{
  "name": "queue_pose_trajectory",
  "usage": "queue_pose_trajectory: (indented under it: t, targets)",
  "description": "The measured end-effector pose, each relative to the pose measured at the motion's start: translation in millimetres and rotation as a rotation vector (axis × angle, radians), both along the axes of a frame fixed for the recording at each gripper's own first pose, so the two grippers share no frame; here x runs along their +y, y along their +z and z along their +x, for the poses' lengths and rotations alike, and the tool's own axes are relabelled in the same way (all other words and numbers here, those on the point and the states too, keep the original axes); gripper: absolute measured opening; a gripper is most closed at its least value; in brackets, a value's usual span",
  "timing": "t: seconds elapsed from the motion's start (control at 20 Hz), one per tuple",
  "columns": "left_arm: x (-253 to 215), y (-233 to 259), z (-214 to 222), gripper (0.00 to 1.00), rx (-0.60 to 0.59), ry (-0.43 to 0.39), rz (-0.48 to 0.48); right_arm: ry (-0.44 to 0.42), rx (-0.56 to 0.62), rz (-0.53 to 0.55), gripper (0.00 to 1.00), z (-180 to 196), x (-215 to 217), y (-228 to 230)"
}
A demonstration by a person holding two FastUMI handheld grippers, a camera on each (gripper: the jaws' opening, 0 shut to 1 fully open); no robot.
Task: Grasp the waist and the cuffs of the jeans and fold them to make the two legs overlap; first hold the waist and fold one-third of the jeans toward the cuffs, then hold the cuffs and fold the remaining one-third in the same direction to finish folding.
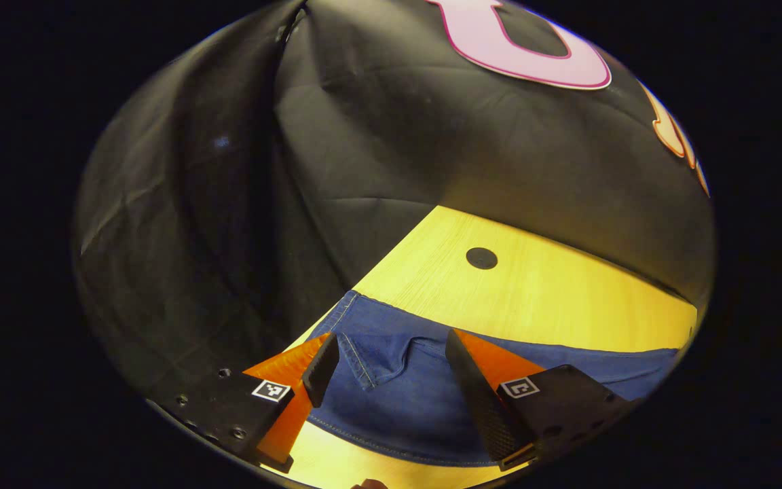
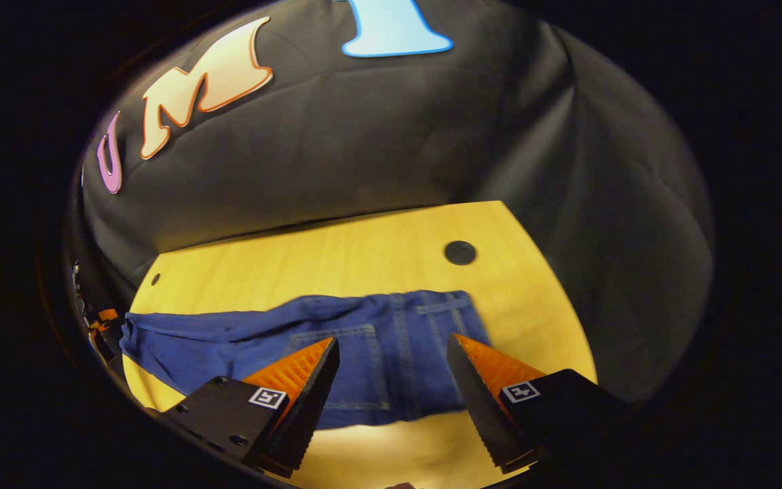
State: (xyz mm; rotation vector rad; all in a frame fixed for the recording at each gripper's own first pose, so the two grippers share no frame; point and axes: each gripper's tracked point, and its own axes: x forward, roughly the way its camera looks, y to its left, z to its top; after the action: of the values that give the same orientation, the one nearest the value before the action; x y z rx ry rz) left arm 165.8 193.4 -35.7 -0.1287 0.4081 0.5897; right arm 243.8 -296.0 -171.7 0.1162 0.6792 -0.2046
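Blue jeans flat on wooden table, legs stretched toward 9 o'clock. Left gripper, right gripper: jaws apart above denim.

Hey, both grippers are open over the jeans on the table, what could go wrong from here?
1. The left gripper hangs open over rumpled denim near one end of the jeans; closing there may pinch only the top layer.
2. In the right gripper view the jeans already lie folded lengthwise; the right gripper might lift unevenly and spoil the overlap.
3. The jeans reach the table corner, so dragging could pull them off.
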Motion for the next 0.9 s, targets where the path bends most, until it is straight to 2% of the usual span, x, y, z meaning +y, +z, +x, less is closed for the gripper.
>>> queue_pose_trajectory:
  t: [0.1, 0.2, 0.3, 0.5, 0.6, 0.75, 0.8, 0.9]
  targets:
    - [-6, -6, -5, 0.96, -0.003, -0.028, 0.015, -0.039, 0.032, 0.025, 0.95, -17, -20, -12]
    - [-10, -15, -4, 1.00, 0.000, -0.054, 0.033, -0.074, 0.084, 0.024, 0.99, -31, -41, -35]
    - [-18, -24, -5, 0.96, 0.001, -0.086, 0.039, -0.095, 0.131, 0.048, 0.96, -39, -56, -57]
    - [-29, -26, -12, 0.96, -0.001, -0.104, 0.022, -0.094, 0.162, 0.120, 0.96, -38, -56, -82]
    - [-38, -22, -12, 0.96, -0.011, -0.099, 0.004, -0.083, 0.158, 0.117, 0.99, -34, -55, -86]
    - [-44, -24, -9, 0.96, -0.022, -0.100, -0.019, -0.071, 0.144, 0.134, 0.99, -31, -53, -85]
    - [-47, -23, -8, 0.96, -0.021, -0.100, -0.020, -0.068, 0.147, 0.146, 0.96, -32, -51, -87]
    - [-50, -23, -9, 0.96, -0.014, -0.107, -0.022, -0.058, 0.124, 0.144, 0.99, -30, -49, -87]
